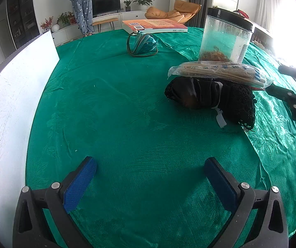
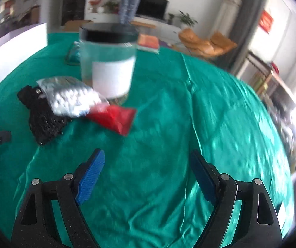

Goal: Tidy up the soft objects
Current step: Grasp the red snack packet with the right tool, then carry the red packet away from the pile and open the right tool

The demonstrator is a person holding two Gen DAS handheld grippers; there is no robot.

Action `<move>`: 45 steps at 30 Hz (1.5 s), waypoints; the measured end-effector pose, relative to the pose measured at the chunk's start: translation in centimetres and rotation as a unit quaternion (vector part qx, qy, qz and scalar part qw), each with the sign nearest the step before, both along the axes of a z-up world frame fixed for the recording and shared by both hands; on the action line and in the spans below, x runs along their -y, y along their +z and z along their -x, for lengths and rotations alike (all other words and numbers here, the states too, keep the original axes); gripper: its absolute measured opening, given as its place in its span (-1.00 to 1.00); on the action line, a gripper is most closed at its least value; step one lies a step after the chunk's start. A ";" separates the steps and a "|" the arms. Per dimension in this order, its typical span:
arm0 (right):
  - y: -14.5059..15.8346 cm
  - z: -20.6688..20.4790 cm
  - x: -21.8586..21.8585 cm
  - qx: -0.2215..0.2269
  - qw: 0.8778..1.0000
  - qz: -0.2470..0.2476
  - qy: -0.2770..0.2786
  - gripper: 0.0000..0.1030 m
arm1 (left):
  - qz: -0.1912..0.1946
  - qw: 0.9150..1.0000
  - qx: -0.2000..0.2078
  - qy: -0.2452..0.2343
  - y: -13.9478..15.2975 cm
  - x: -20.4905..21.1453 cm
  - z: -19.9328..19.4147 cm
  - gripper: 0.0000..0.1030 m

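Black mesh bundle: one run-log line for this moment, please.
left gripper open, empty | right gripper open, empty | black mesh bundle on green cloth, under noodle packet, untouched

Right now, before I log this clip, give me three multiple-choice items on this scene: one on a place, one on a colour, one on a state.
1. Where does the noodle packet lie?
A. on the black mesh bundle
B. on the book
C. inside the jar

2. What colour is the tablecloth?
A. red
B. green
C. white

3. How does the left gripper stand?
A. shut on the bundle
B. shut, empty
C. open, empty

Answers: 1 A, the packet rests across the bundle's top. 2 B, green cloth covers the table. 3 C, its blue pads are apart over bare cloth.
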State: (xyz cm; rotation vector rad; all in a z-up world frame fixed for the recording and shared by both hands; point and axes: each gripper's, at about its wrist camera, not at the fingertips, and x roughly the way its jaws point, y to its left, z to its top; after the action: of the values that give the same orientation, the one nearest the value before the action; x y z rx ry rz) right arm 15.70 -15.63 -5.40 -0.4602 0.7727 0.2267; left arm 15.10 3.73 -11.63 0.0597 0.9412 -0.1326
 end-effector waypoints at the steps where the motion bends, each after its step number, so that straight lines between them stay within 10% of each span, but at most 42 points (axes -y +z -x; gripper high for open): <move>1: -0.2 -1.0 -1.0 -0.004 1.000 0.013 0.024 0.65 | 0.000 1.000 0.000 0.000 0.0 0.0 0.0 1.00; 4: -1.8 -3.1 -3.5 -0.017 0.996 0.046 0.076 0.52 | 0.000 1.000 0.000 -0.001 0.0 0.0 0.0 1.00; 6: -3.0 -3.5 -4.7 -0.070 0.990 0.042 0.111 -0.47 | 0.000 1.000 0.000 0.000 0.0 0.1 0.0 1.00; 9: -3.1 -2.1 -5.3 -0.108 0.986 0.048 0.114 -0.71 | 0.000 1.000 0.000 -0.001 0.1 0.2 -0.1 1.00; 15: -1.5 2.4 1.4 -0.246 0.964 -0.101 0.016 -0.80 | 0.001 1.000 0.000 -0.001 0.1 0.2 -0.1 1.00; 21: -1.5 3.7 10.2 -0.194 0.965 -0.105 -0.144 -0.80 | 0.000 1.000 0.000 0.000 0.1 0.3 -0.2 1.00; 25: -1.0 -0.8 12.9 -0.101 0.942 -0.239 -0.213 -0.78 | 0.000 1.000 0.000 0.000 0.1 0.4 -0.2 1.00; 26: -0.7 -1.7 13.3 -0.071 0.931 -0.294 -0.207 -0.67 | 0.000 1.000 0.000 0.000 0.1 0.4 -0.2 1.00; 29: -0.4 -2.4 13.7 -0.038 0.907 -0.338 -0.250 0.65 | 0.000 1.000 0.000 0.000 0.1 0.3 -0.3 1.00; 30: -0.3 -1.6 13.6 -0.033 0.905 -0.339 -0.256 0.64 | 0.000 1.000 0.000 0.000 0.1 0.4 -0.4 1.00; 37: -2.2 6.9 9.5 -0.015 0.958 -0.151 -0.245 0.62 | 0.001 1.000 0.001 0.000 0.0 0.4 -0.4 1.00; 45: -3.8 7.7 9.5 -0.021 0.961 -0.110 -0.251 0.62 | 0.001 1.000 0.001 0.001 0.0 0.3 -0.4 1.00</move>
State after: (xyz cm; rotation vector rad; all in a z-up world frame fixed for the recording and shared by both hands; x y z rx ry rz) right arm 7.98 -25.11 -9.25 -0.0386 0.8695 -0.1529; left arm 15.46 3.38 -11.63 0.0567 0.9381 -0.1311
